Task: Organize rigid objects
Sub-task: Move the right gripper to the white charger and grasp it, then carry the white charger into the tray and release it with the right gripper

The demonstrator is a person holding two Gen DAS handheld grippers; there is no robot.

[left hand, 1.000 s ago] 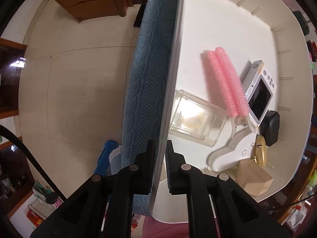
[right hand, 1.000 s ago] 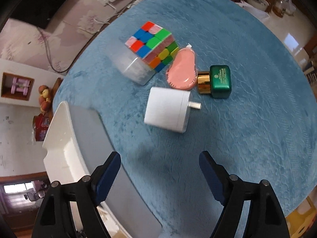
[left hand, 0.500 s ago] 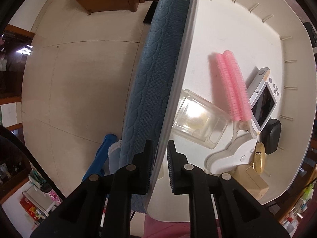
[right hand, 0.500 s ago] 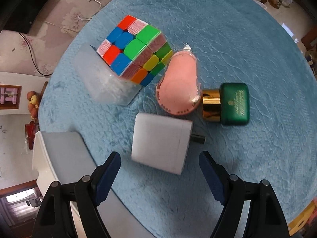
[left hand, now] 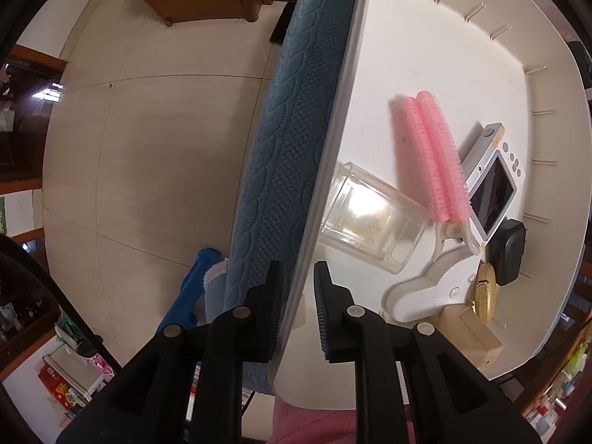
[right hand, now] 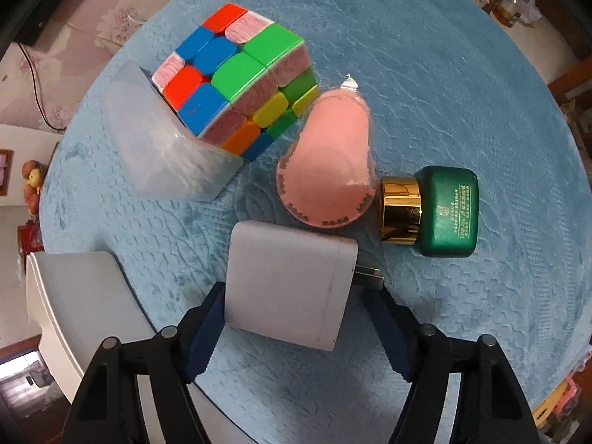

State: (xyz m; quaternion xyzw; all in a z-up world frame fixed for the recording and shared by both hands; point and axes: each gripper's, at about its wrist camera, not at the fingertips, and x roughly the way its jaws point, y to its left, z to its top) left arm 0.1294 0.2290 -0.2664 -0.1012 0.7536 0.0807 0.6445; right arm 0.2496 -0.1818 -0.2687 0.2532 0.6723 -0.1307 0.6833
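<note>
The right claw [right hand: 296, 318] hangs low over the blue-covered worktop [right hand: 481, 92] with its jaws spread either side of the white charger [right hand: 285, 288]. The left finger seems to touch the charger's side; the right one stands just beside the plug prongs, so nothing is pinched yet. Just beyond the charger lie a pink pear-shaped case [right hand: 329, 174], a green jar [right hand: 444, 216] with a gold cap, and a cube [right hand: 236, 88] leaning on a frosted box [right hand: 166, 148].

The left claw [left hand: 296, 310] is pressed on the rim of the white tray [left hand: 425, 37], one finger outside the wall and one inside. The tray already carries a clear box [left hand: 370, 218], pink rollers [left hand: 431, 155], a small screen device [left hand: 494, 192], a black case [left hand: 510, 251], a white clip-like piece [left hand: 425, 288] and some tan items at the near corner.

The risks, as I judge them:
- The right finger may land on the prongs instead of the charger's flat side, so the grip twists and the charger swivels or drops.
- The charger's smooth faces may slide between the pads if the squeeze is light.
- The pink case is very near the charger's far edge and the jar sits beside the prongs; a tilted lift could nudge them.
- If the left claw loosens or tips the tray, its contents will slide toward the low corner.
</note>
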